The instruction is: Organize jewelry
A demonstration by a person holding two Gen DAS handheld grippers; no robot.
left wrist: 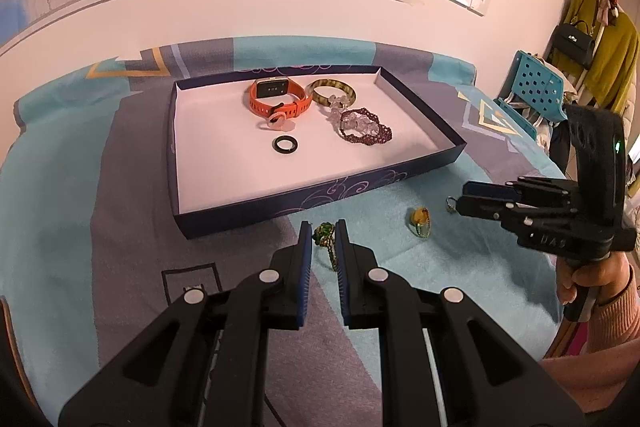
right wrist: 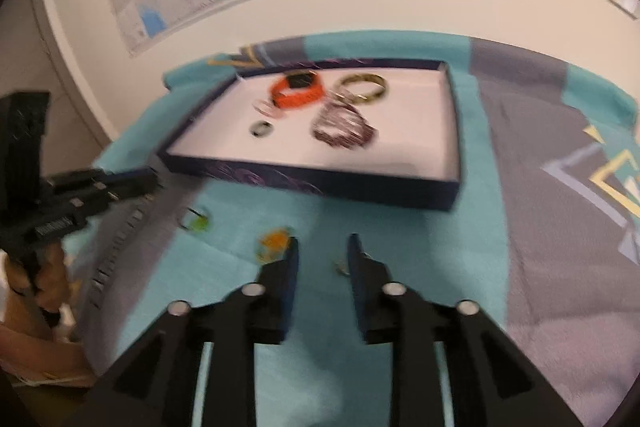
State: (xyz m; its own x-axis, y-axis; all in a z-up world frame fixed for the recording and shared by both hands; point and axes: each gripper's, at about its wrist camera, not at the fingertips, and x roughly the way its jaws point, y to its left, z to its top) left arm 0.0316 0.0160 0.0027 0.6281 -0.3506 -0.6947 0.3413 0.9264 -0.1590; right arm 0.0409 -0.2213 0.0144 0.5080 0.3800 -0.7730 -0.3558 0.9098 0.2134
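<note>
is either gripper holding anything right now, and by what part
Nothing is held. The left gripper stands open around the green beaded ring on the cloth; the right gripper is open and empty.

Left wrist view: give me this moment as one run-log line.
left gripper: open, fingers astride green ring on cloth | right gripper: open, empty | yellow ring: on cloth | tray: watch, bangle, bracelet

Orange watch (left wrist: 276, 98), bangle (left wrist: 332, 91), beaded bracelet (left wrist: 365, 127), black ring (left wrist: 285, 145) in tray (left wrist: 304, 195), 3 rings on cloth
</note>
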